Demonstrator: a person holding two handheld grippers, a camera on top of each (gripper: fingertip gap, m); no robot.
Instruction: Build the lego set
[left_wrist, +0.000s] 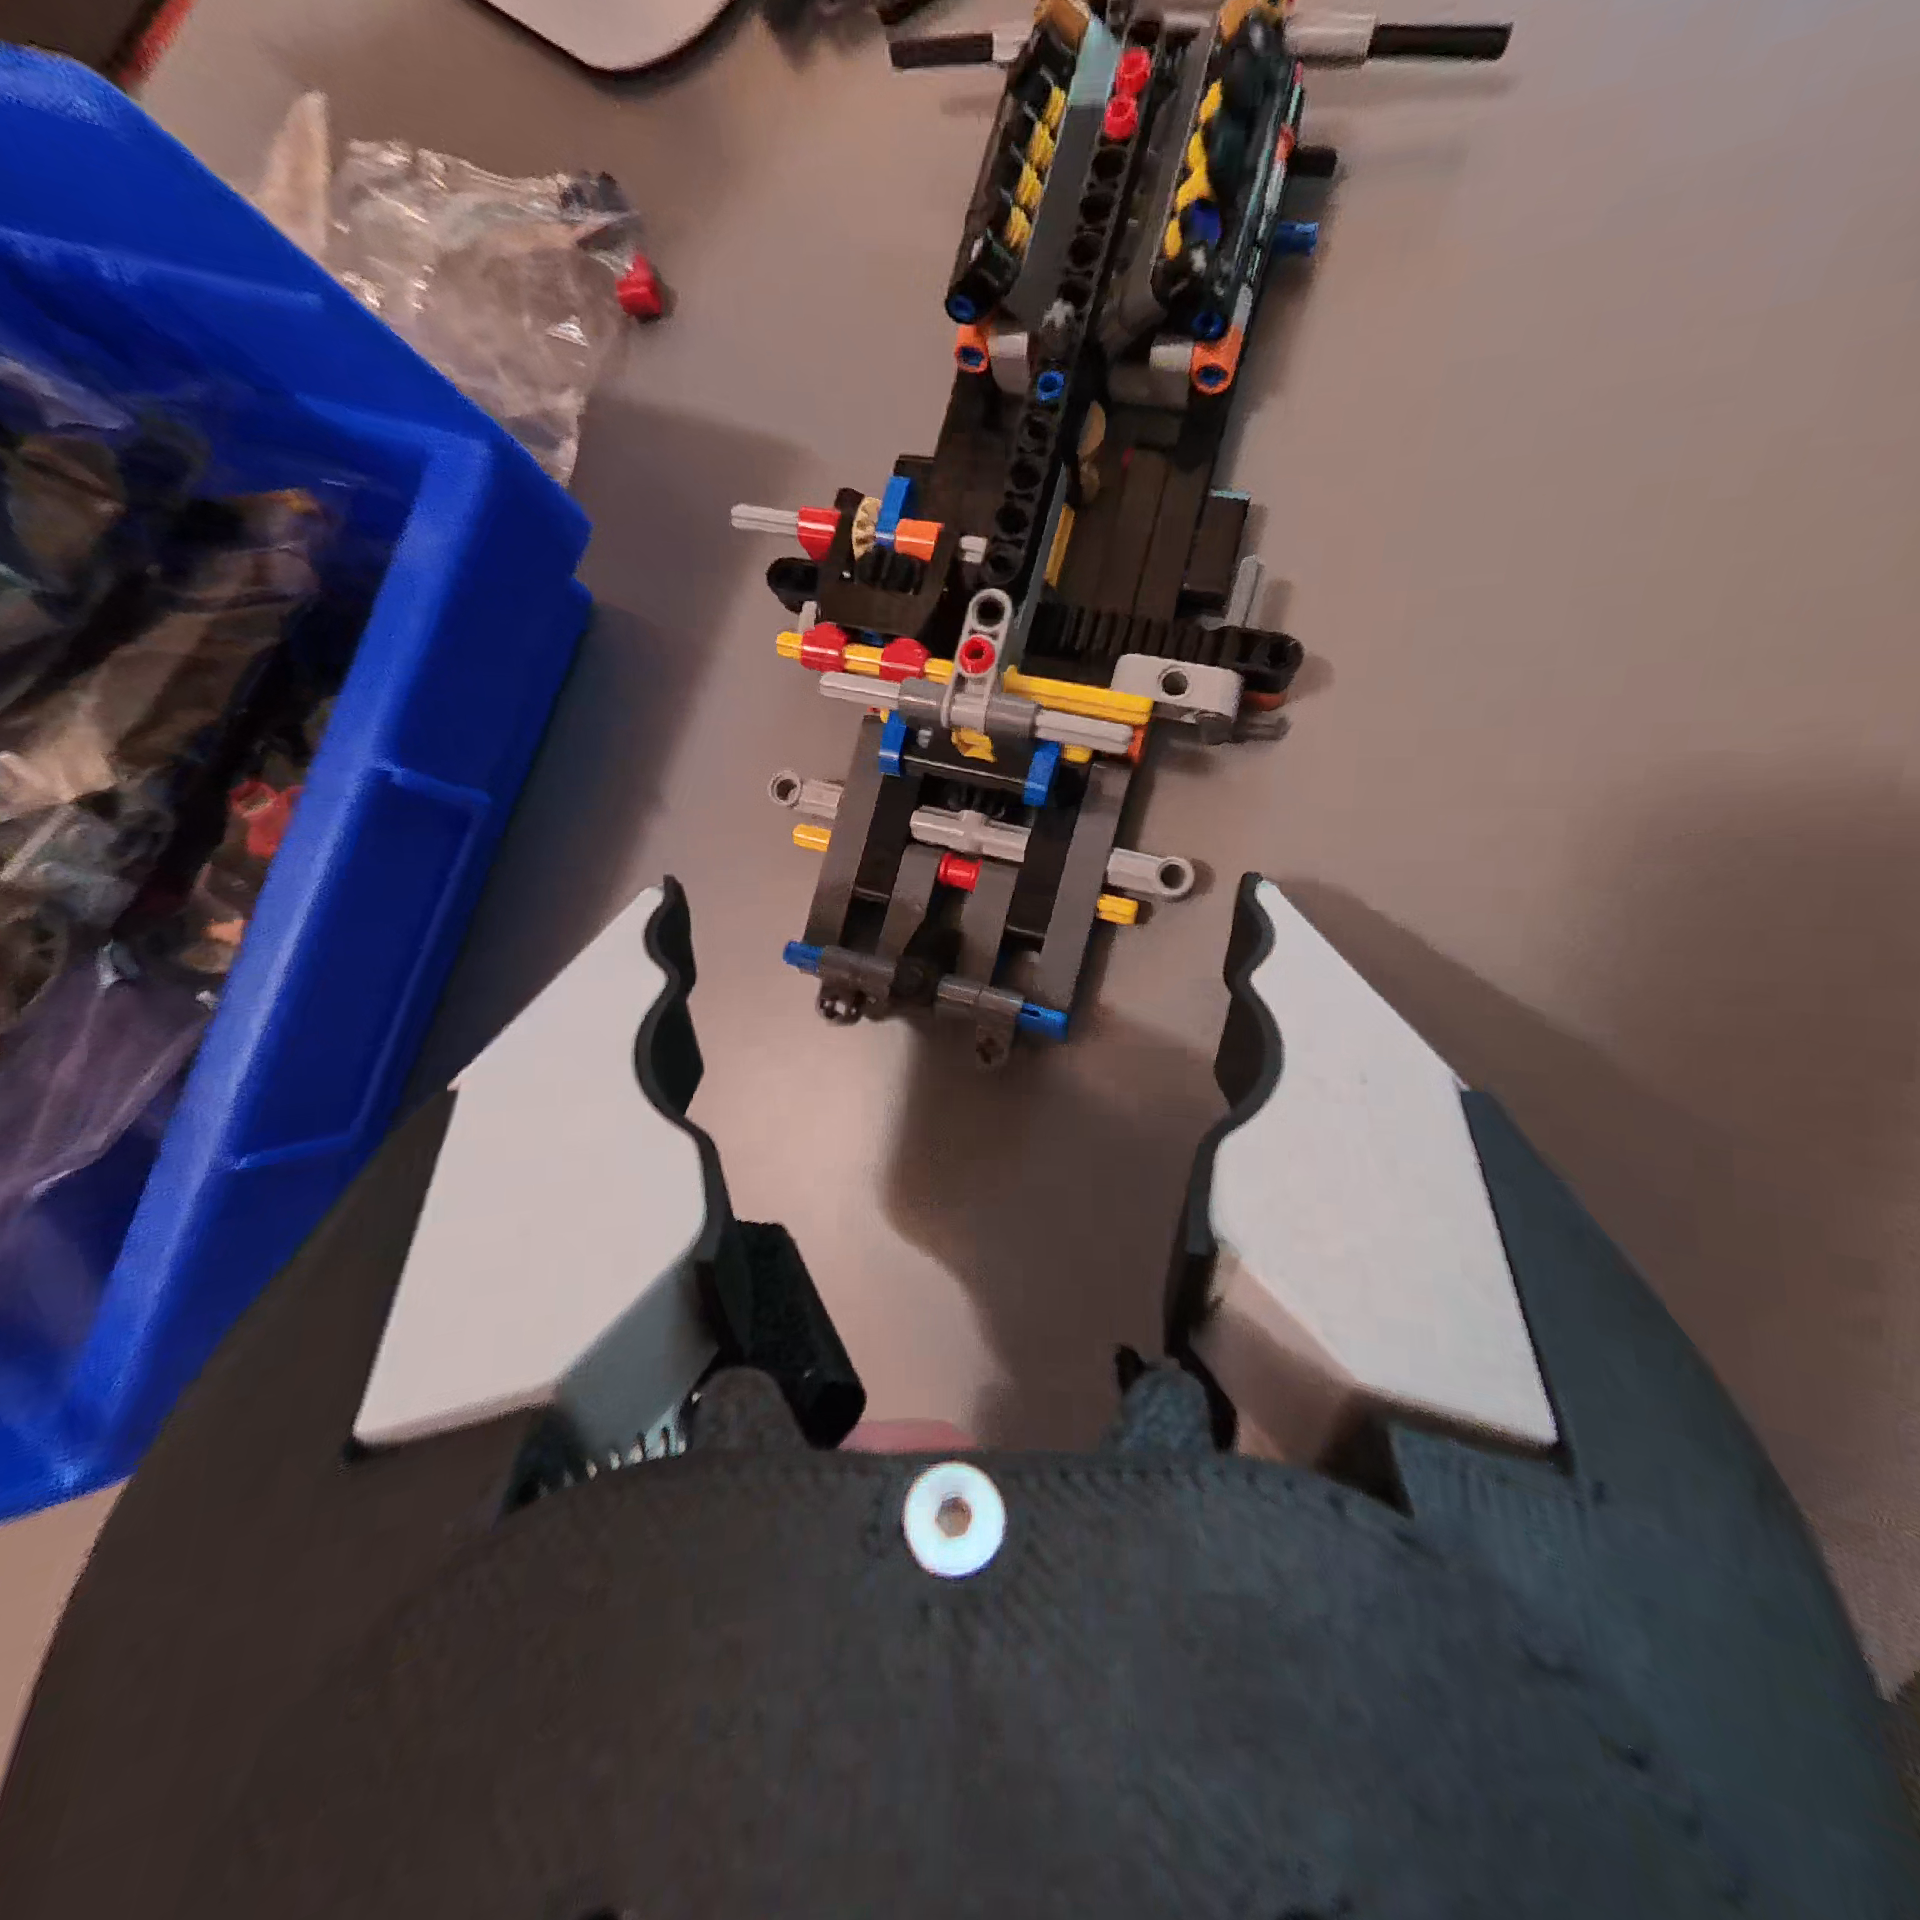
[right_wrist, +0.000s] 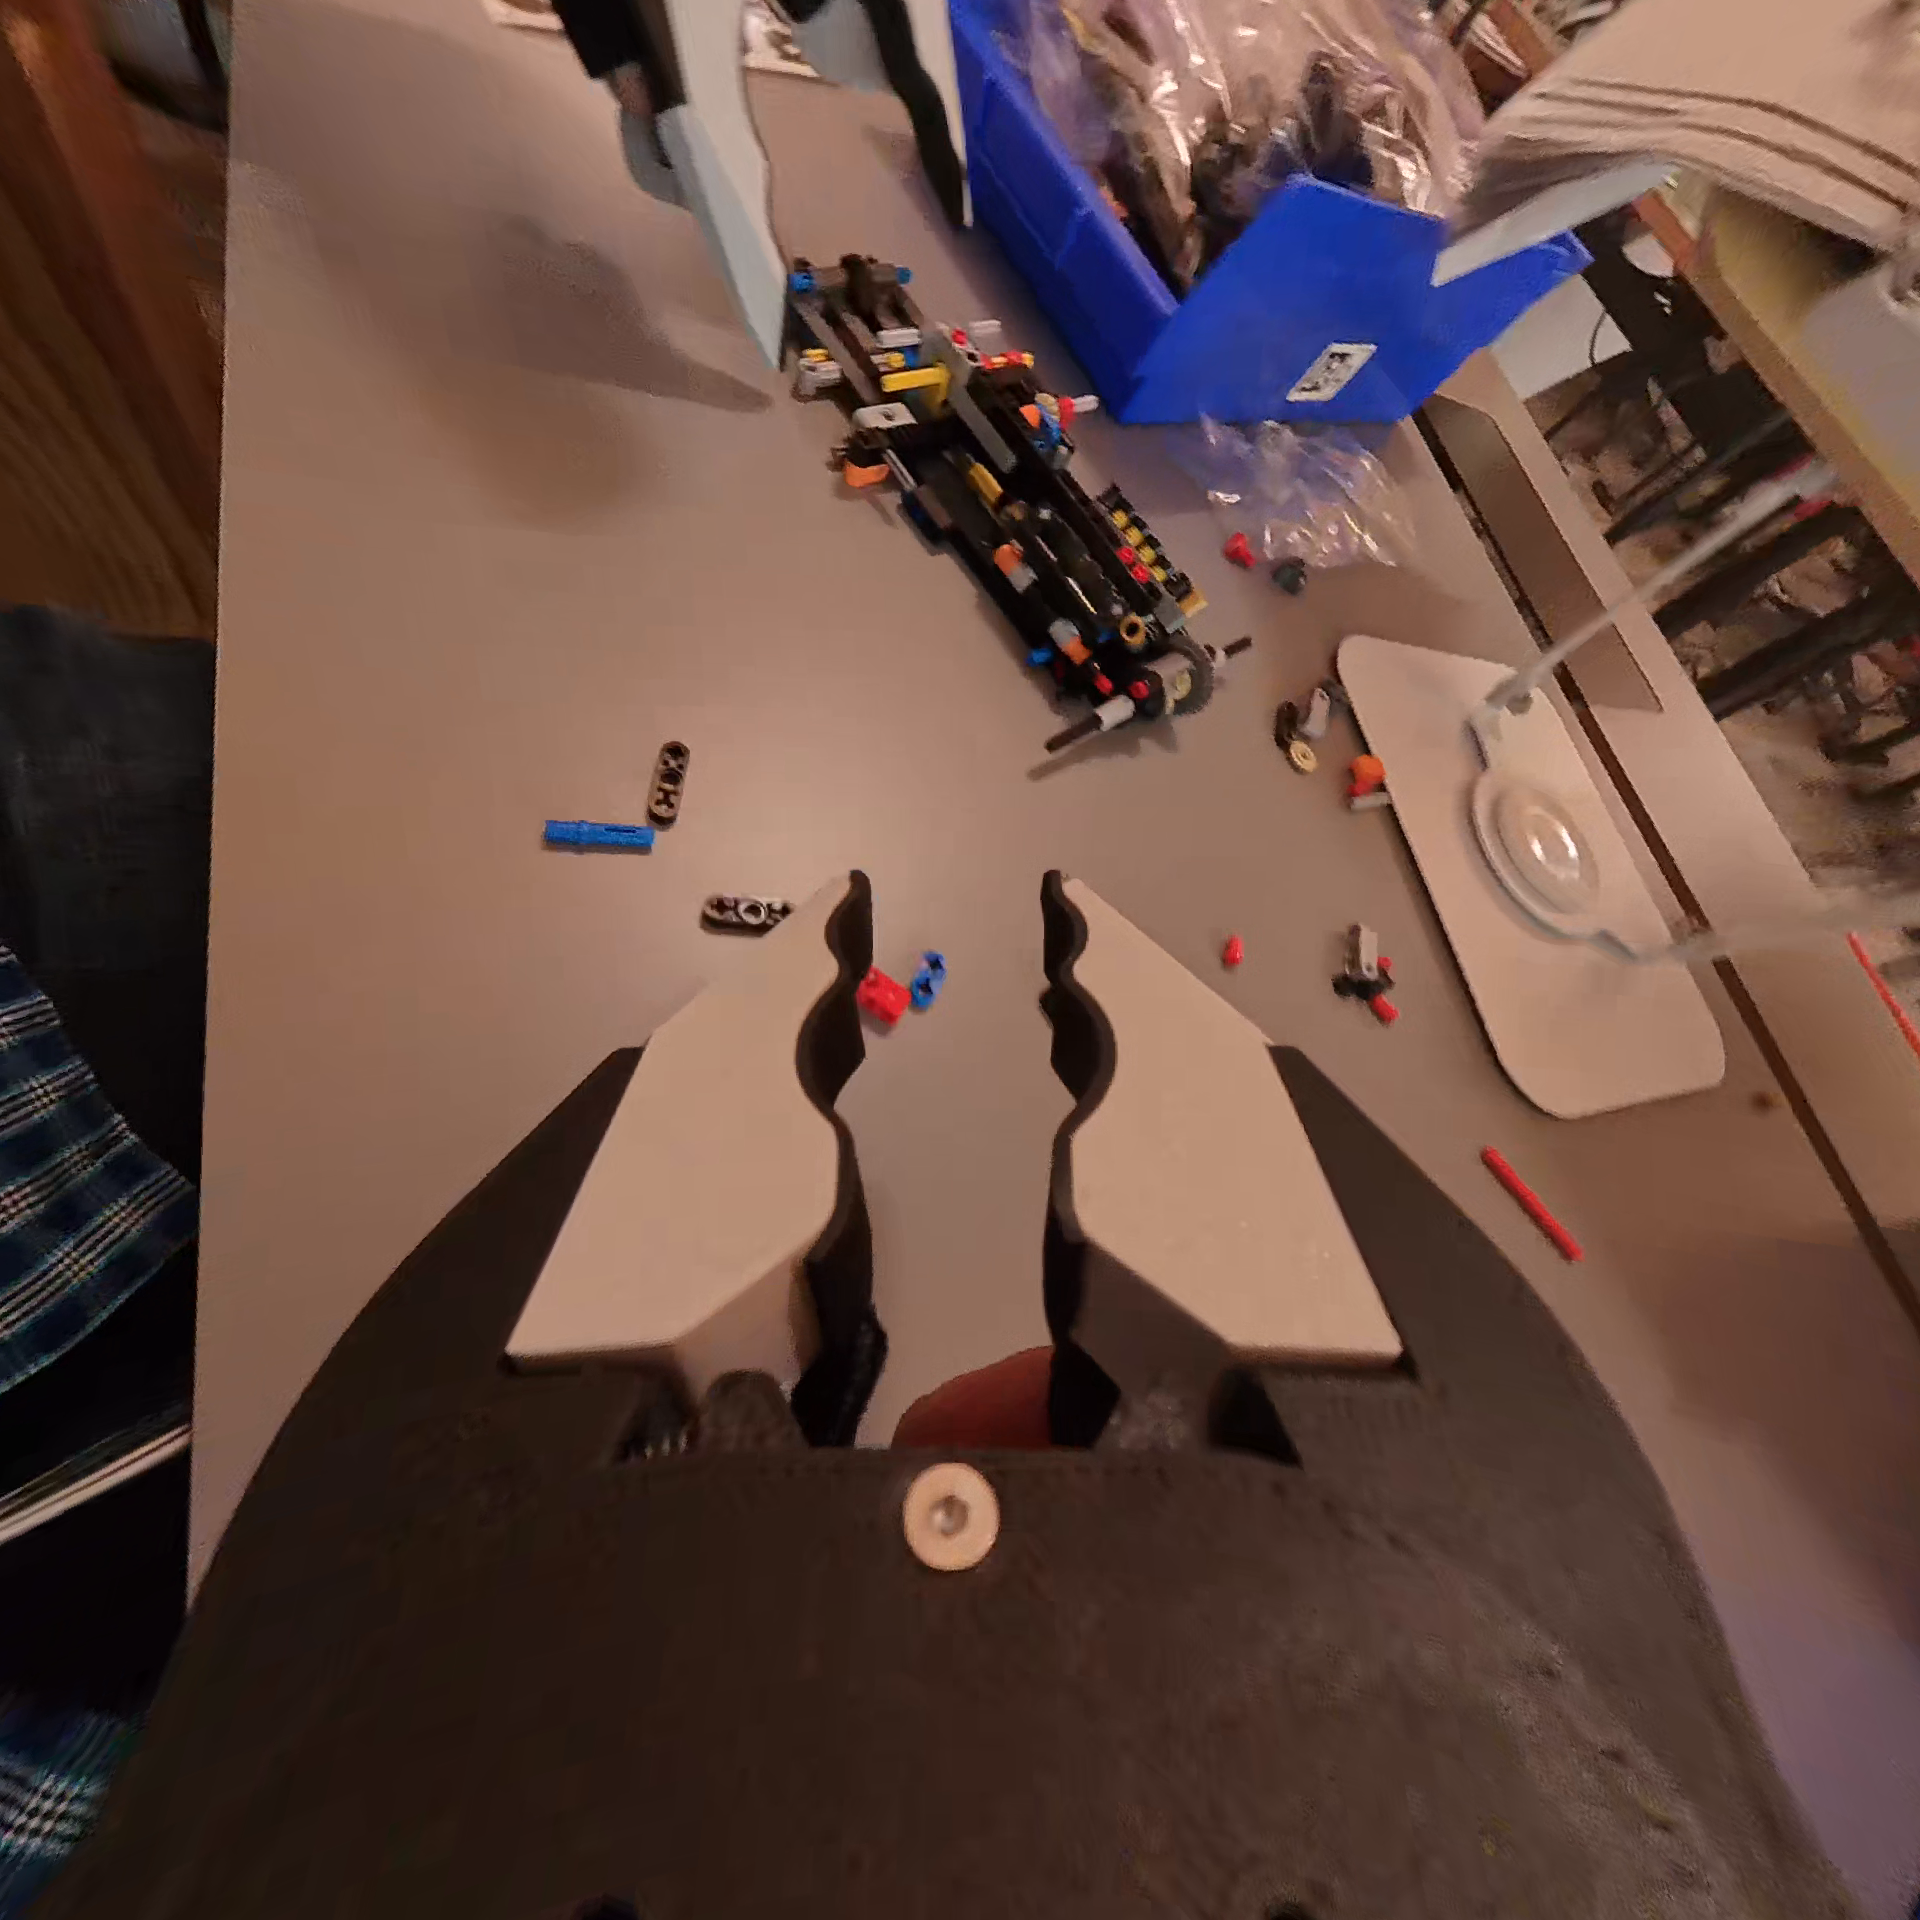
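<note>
Lego model (left_wrist: 1023, 582) on grey table (left_wrist: 1558, 520), left gripper (left_wrist: 961, 904) jaws wide apart; right gripper (right_wrist: 956, 899) jaws apart, empty

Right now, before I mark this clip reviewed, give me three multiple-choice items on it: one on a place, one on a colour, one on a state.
1. Where is the blue bin relative to the lego chassis, seen in the right wrist view?
A. Beyond it, toward the table's far right
B. Under it
C. Near the camera, by the loose parts

2. What colour is the long loose pin lying beside the dark short beam?
A. Yellow
B. Blue
C. White

3. How is the left gripper?
A. Shut on a bag
B. Shut on the chassis
C. Open, holding nothing

Answers:
1. A, the bin stands past the chassis, at the upper right.
2. B, the pin is plainly blue against the grey table.
3. C, its fingers stand wide apart with only the table and the chassis end between them.
</note>
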